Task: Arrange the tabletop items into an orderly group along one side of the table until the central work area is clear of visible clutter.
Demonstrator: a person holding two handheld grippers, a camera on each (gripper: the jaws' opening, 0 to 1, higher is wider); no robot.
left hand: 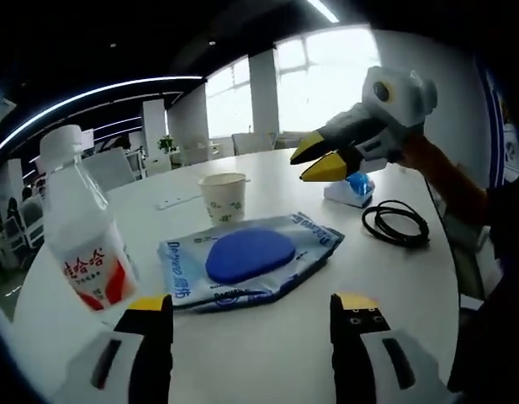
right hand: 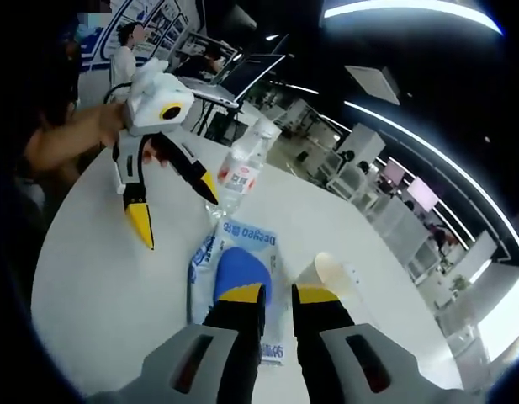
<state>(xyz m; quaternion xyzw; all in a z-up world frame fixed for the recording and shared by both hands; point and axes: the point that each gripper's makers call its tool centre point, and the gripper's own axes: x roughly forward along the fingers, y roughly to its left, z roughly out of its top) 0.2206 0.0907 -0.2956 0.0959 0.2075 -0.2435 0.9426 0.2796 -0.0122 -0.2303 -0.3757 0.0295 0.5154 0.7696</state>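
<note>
the wet-wipe pack [left hand: 246, 261] is seen flat at the middle of the tabletop [left hand: 259, 337], straight ahead of the left tongs [left hand: 252, 310], whose jaws stand wide apart and empty. its long axis runs crosswise to those jaws. the right tongs [right hand: 277, 296], nearly together and empty, are held above it. the left is judged nearer.

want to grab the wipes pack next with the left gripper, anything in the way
Nothing visible. The wipes pack lies flat just ahead of the open left gripper, with bare table between. The bottle stands off to the side, and the paper cup sits beyond the pack.
</note>
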